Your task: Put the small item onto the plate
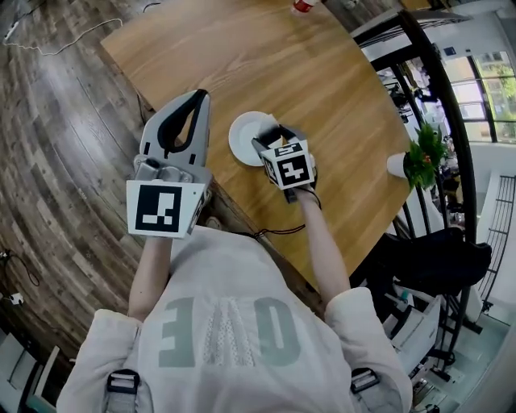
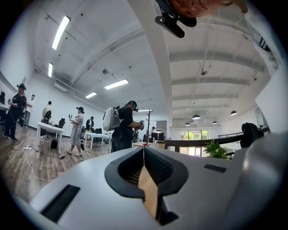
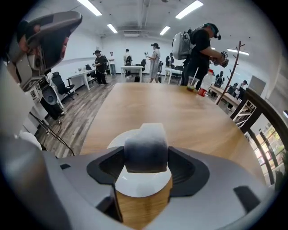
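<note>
In the right gripper view a small grey-and-white block (image 3: 145, 143) sits squeezed between the two jaws of my right gripper (image 3: 146, 158), which is shut on it. Directly under the block lies a white plate (image 3: 135, 185) on the wooden table. The head view shows that gripper (image 1: 278, 139) hanging over the near right part of the plate (image 1: 244, 133); the block is hidden there. My left gripper (image 1: 197, 97) is held over the table's left edge, left of the plate, its tips (image 2: 144, 146) closed together with nothing between them.
The wooden table (image 1: 266, 56) has a curved near edge, with dark plank floor to its left. A red-capped bottle (image 1: 304, 5) stands at the far edge. A potted plant (image 1: 422, 156) and a black railing (image 1: 442, 97) are at the right. Several people stand in the room beyond.
</note>
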A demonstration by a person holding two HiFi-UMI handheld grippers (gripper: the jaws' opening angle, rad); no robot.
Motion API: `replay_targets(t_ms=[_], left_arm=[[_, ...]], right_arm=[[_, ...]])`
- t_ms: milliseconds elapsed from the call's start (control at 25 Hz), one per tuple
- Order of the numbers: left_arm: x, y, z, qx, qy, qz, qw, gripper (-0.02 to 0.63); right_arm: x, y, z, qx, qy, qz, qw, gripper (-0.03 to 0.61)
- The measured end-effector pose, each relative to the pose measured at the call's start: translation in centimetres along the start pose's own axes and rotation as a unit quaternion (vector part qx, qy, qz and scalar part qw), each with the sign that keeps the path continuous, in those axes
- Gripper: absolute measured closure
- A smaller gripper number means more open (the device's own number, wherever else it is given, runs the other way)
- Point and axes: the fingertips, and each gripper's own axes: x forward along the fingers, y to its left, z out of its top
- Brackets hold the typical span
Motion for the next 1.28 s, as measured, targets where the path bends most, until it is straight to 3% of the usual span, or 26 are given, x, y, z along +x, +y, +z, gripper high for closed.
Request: replay_targets(t_ms=[520, 1080, 1280], left_arm=[[-0.6, -0.2, -0.8, -0.004, 0.013, -0.007, 0.9999, 0.604], [-0.5, 0.2, -0.7, -0.011, 0.011, -0.009, 0.9998, 0.603], [-0.4, 0.4, -0.6, -0.015, 0.007, -0.014, 0.9998, 0.603]], right_arm=[[3.1, 1.1, -1.7, -0.015, 0.079, 0.031, 0.996, 0.272], [4.3, 1.6, -1.7, 0.025, 0.098, 0.055, 0.993, 0.276], [4.6, 2.0, -1.7, 0.016, 0.095, 0.044, 0.994, 0.275]])
